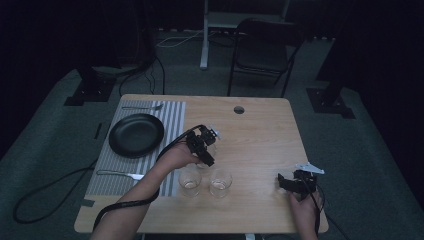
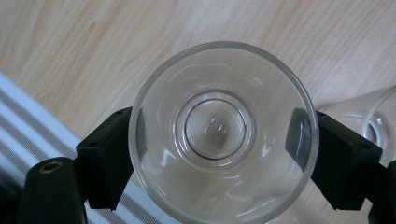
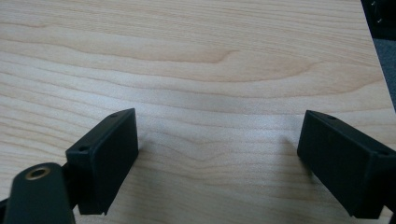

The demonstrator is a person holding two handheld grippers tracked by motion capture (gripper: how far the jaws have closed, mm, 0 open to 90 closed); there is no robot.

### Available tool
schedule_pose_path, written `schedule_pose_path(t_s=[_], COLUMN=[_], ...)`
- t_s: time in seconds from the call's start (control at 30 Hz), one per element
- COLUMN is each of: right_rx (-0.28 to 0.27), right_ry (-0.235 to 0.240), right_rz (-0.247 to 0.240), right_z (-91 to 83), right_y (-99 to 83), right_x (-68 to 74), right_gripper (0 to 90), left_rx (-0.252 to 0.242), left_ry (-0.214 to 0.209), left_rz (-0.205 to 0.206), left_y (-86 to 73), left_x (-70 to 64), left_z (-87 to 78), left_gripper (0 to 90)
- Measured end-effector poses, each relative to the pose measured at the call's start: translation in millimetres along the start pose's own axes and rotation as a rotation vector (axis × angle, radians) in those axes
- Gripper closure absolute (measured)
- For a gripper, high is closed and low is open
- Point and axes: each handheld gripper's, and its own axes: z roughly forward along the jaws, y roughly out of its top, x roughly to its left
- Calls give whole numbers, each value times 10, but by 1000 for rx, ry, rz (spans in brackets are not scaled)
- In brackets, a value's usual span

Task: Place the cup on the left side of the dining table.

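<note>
Glass [image 2: 223,130] sat clamped in the left claw [image 2: 219,158] above the bench [image 2: 140,42]; the right claw [image 3: 217,163] stood apart over bare wood.

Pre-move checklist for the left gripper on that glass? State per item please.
1. Glass sits between the left gripper jaws, one jaw at each side of the wall: ok.
2. Jaws actually pressing the glass: cannot tell.
3. Glass is empty: ok.
4. Two other glasses stand just in front of the held one, toward the person; one shows at the right edge of the left gripper view: not ok, tight.
5. Right gripper is open over bare table, well away: ok.
6. Plate and striped mat lie to the left, apart from the glass: ok.
</note>
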Motion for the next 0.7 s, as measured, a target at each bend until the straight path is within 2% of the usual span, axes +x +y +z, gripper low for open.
schedule_pose_path(t_s=[0.23,0.27,0.43,0.47,0.7], right_rx=[0,0,0,0,0], right_ry=[0,0,0,0,0], right_rz=[0,0,0,1,1], right_z=[0,0,0,0,0], right_y=[0,0,0,0,0], right_x=[0,0,0,0,0], right_gripper=[120,120,120,120,120], left_rx=[6,-1,15,18,32], left_ry=[20,23,32,39,57], left_rz=[-41,-57,-69,-81,-116], left_y=[-166,-189,-292,-356,-534], left_x=[148,170,243,285,412], left_z=[-58,-66,-94,-106,-144], left_gripper=[185,185,185,185,185])
